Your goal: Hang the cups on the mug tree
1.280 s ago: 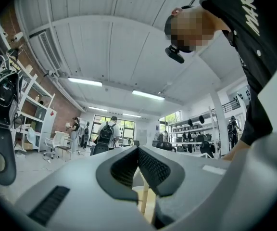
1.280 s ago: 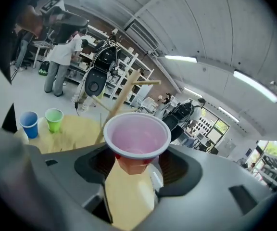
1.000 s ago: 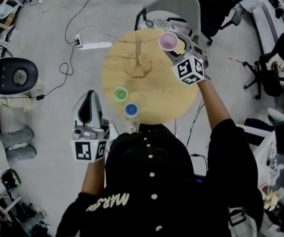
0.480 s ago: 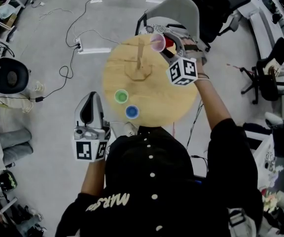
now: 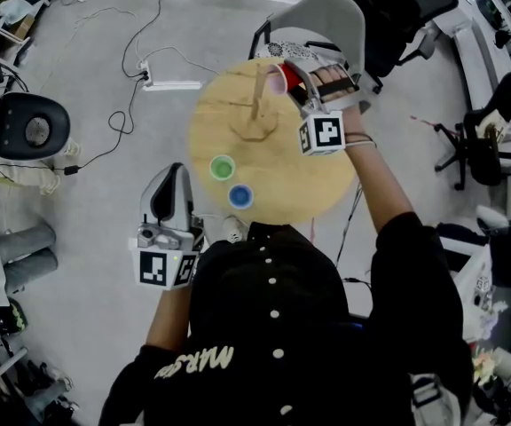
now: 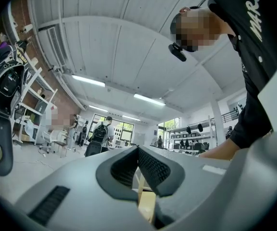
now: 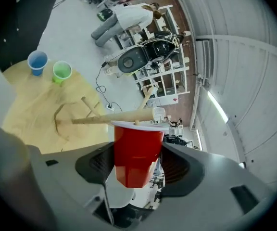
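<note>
Right tongs (image 7: 138, 163) just tightening, clenched on red cup (image 7: 134, 143), cup tipped sideways, rim at mug tree (image 7: 100, 119) post, left tongs (image 6: 138, 153) closed, empty, green cup (image 5: 223, 167) and blue cup (image 5: 239, 195) upright on table (image 5: 313, 180).

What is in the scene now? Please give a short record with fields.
table: round, wooden
mug tree: on table, no cups hanging
red cup: in right gripper, rim near mug tree
green cup, blue cup: upright on table, side by side
right gripper: jaws just closed further on red cup
left gripper: shut, empty, beside the table
</note>
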Demonstrator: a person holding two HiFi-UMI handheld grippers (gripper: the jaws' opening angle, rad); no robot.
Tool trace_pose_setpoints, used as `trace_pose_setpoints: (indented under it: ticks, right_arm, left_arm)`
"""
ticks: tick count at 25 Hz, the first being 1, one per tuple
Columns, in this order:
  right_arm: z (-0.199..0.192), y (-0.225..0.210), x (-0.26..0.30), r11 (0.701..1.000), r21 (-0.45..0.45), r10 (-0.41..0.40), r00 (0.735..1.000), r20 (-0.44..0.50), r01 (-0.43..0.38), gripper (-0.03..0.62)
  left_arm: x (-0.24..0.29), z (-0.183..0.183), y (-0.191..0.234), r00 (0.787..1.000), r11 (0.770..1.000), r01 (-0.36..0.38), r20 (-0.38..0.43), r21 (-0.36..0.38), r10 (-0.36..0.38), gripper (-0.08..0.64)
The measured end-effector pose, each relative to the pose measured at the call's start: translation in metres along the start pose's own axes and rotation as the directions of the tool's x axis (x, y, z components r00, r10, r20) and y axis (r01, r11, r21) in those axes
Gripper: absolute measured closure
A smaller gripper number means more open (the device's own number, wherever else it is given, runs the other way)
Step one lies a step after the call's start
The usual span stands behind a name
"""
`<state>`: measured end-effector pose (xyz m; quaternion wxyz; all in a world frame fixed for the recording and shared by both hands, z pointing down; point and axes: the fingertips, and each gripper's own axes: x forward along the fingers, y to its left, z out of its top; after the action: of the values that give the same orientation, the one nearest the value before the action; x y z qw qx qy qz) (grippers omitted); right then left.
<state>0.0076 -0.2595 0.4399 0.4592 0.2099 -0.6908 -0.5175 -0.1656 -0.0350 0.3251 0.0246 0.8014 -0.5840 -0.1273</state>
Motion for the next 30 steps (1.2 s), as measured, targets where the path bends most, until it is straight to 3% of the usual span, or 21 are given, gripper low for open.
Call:
trace_pose_setpoints:
  ticks: [7,16,19,26,28,30]
  right_arm:
    - [0.006,0.014,0.001,0.995,-0.101,0.004,1.0,0.004,-0.003,0.31]
    - [0.015,0.018,0.002,0.997,-0.071,0.006,0.999,0.035,-0.003,0.253]
    - [0.017,0.019,-0.006,1.0,-0.004,0.012,0.998,0.056,-0.012,0.186]
    - [0.019,0.017,-0.041,0.982,0.19,-0.012,0.997,0.081,-0.004,0.175]
    - [0.018,0.018,-0.055,0.958,0.287,-0.031,0.995,0.094,0.003,0.175]
    - [0.016,0.019,-0.073,0.896,0.445,-0.053,0.991,0.121,-0.007,0.176]
  left_arm:
    - [-0.002,-0.003,-0.002,1.0,1.0,0.003,-0.008,-0.007,-0.003,0.558]
    - [0.003,-0.007,0.003,1.0,1.0,-0.011,-0.026,-0.017,0.011,0.558]
    - [0.004,-0.006,0.003,0.999,1.0,-0.016,-0.028,-0.013,0.015,0.558]
    - [0.008,-0.005,0.01,0.999,1.0,-0.023,-0.029,0.0,0.023,0.558]
    - [0.011,-0.005,0.012,0.999,1.0,-0.026,-0.027,0.009,0.026,0.558]
    - [0.013,-0.003,0.014,0.999,0.999,-0.034,-0.027,0.016,0.034,0.558]
